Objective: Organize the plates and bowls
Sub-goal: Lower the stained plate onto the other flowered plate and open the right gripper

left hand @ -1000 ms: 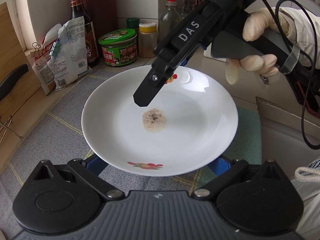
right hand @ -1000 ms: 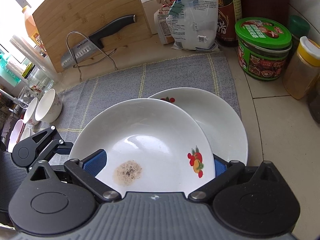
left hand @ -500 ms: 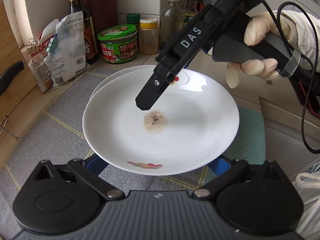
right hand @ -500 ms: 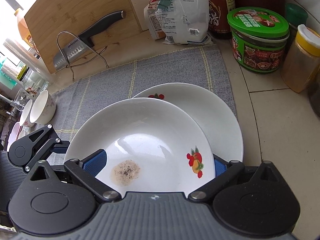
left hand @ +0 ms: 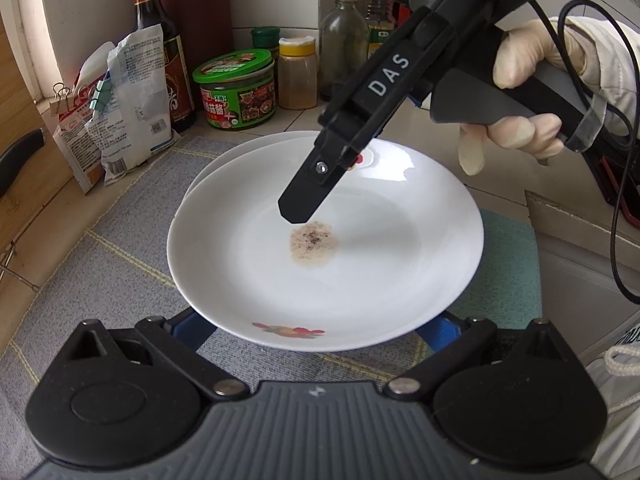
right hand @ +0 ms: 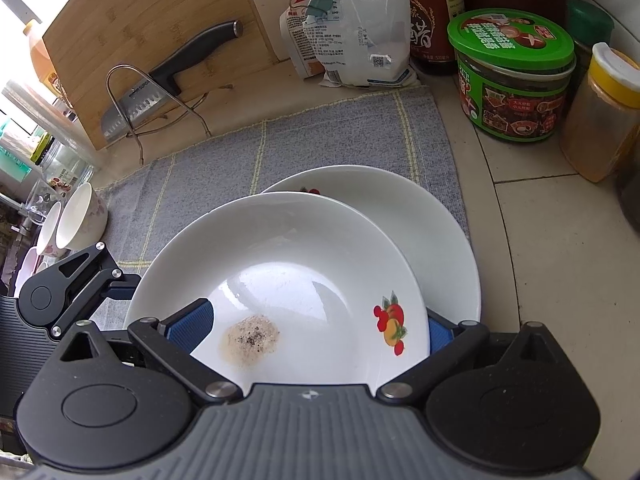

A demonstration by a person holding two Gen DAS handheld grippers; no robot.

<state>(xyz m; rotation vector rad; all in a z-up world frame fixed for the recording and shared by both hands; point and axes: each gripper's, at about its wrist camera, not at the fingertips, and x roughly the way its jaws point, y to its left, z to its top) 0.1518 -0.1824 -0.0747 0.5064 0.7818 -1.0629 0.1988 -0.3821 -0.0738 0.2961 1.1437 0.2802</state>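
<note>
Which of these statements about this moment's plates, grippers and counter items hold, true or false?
1. The top plate has a speckled brownish stain in its well. True.
2. A second plate lies under it, on the grey mat. True.
3. Both plates are plain white with no pattern. False: each shows a red fruit print near the rim.
4. The right gripper reaches in over the top plate. True.
5. The jar beside the mat has a blue lid. False: its lid is green.
6. The knife lies flat on the mat. False: it rests in a wire rack against the wooden board.
</note>
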